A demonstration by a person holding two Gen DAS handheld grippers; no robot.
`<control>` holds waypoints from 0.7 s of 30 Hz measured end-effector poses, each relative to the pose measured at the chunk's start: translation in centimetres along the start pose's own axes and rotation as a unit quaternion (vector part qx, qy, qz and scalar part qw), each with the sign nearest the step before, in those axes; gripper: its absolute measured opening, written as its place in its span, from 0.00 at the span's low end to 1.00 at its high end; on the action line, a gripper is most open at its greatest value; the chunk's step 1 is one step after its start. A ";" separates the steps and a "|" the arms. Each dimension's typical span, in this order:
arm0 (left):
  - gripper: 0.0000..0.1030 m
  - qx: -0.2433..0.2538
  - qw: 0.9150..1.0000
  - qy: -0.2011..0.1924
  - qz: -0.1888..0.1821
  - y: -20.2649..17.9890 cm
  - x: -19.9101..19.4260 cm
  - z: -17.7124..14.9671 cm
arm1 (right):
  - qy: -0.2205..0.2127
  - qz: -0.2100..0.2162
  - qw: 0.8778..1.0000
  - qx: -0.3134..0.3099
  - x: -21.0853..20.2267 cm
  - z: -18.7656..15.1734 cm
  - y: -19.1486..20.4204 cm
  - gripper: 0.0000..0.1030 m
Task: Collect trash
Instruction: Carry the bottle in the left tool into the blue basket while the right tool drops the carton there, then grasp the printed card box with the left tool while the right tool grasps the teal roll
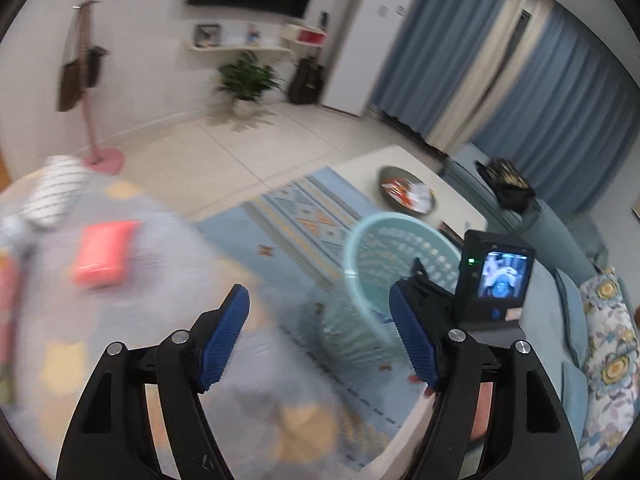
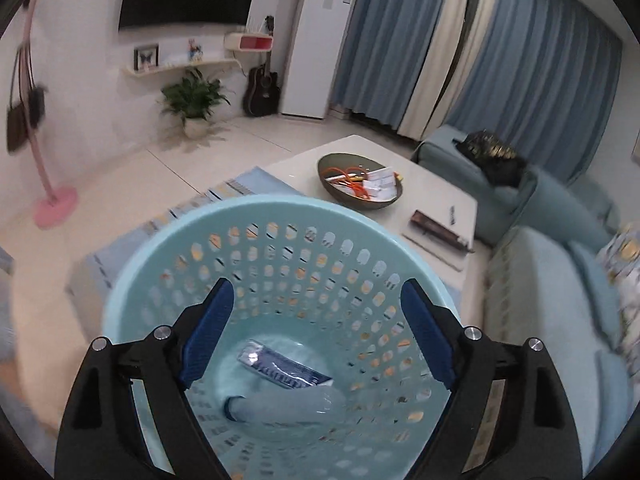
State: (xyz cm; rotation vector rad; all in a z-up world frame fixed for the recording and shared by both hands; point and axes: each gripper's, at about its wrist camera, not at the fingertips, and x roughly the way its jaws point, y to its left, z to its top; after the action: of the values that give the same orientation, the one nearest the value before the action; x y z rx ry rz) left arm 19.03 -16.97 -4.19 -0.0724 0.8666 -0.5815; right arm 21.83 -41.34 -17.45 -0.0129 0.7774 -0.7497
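A light blue perforated basket fills the right wrist view; it also shows in the left wrist view on the rug. Inside it lie a blue wrapper and a clear plastic bottle with a blue cap. My right gripper is open and empty, right above the basket's mouth. My left gripper is open and empty, left of the basket. A red packet lies blurred on a grey surface at the left. The right gripper's camera unit shows beside the basket.
A white coffee table holds a dark bowl of small items and a book. A blue sofa stands right. A pink coat stand, plant, guitar and fridge line the far wall.
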 end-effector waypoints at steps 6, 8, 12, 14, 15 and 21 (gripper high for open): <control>0.69 -0.038 0.996 -0.045 0.071 5.0 -7.3 -1.8 | 0.021 -0.033 0.999 -0.034 1.8 -0.1 2.5 0.78; 0.70 -0.058 0.991 -0.056 0.104 7.6 -10.0 -3.0 | 0.028 -0.023 0.999 -0.012 1.6 0.2 2.2 0.78; 0.70 -0.098 0.980 -0.075 0.153 12.2 -14.2 -4.7 | 0.040 -0.002 0.999 0.007 0.5 -0.4 2.2 0.78; 0.70 -0.123 0.971 -0.086 0.184 15.0 -16.6 -5.9 | 0.038 0.010 0.999 0.009 -0.6 -0.9 2.9 0.78; 0.70 -0.133 0.968 -0.088 0.191 16.1 -17.4 -6.3 | 0.036 0.015 0.999 0.007 -1.1 -1.3 3.3 0.78; 0.70 -0.200 0.941 -0.102 0.252 22.8 -22.9 -10.1 | 0.028 0.008 1.000 -0.009 -2.2 -1.3 4.4 0.78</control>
State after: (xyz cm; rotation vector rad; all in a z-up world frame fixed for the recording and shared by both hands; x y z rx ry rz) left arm 10.34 15.62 -1.46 -0.2671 0.7508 0.0881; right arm 22.59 -36.39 -18.17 -0.0015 0.8374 -0.7299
